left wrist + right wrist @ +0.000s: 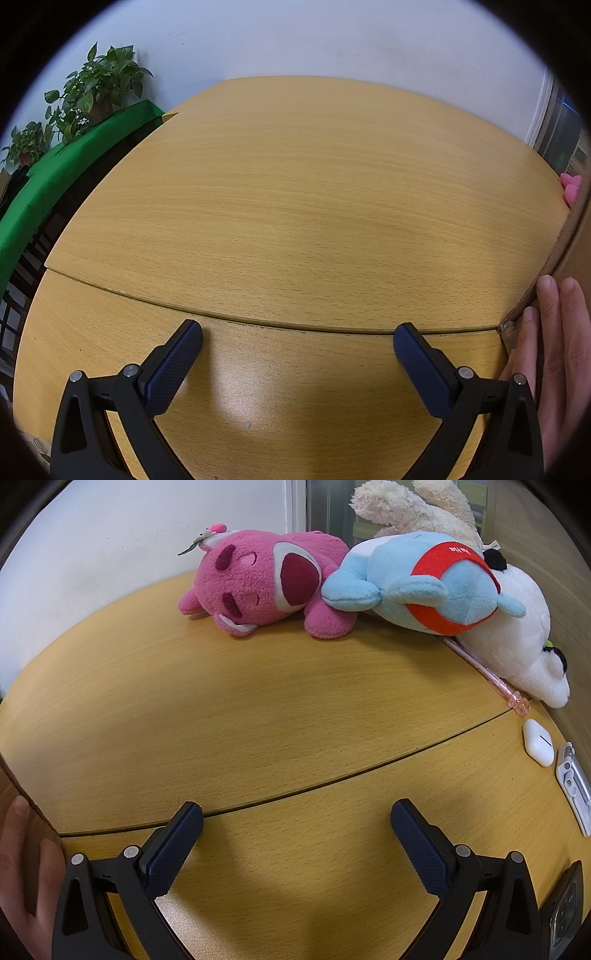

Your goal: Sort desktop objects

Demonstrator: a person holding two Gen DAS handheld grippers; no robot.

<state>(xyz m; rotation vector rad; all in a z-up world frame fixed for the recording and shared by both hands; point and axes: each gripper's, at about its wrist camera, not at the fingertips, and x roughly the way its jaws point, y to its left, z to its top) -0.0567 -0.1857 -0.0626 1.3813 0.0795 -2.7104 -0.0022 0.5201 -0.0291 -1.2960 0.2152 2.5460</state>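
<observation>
A: Plush toys sat bunched at upper centre and upper right of the right wrist view: pink bear [266, 583] on its side, blue plush with a red band [424, 587] leaning against it, white panda [517, 638] running down the right edge, cream furry one [410, 507] behind at the top. All on the wooden desk [258, 709].

B: Small items?

A: Clear pink pen [487, 674] lay partly under the blue plush and panda, tip toward lower right. White earbud case [538, 742] just below it, then a white and silver gadget [572, 786] near the right edge. Dark phone [563, 915] in the lower right corner, partly cut off.

B: Grippers?

A: Right gripper [295, 830] was spread wide over bare desk, nothing between the pads. Left gripper [297, 350] likewise, wide apart and empty, over the seam [258, 321] between two desk panels.

B: Anything else?

A: A hand [554, 350] lay flat against a cardboard box [576, 258] at the right edge of the left wrist view; the same pairing showed at the lower left of the right view. Potted plants [92, 85] and a green surface [55, 184] at the upper left.
</observation>
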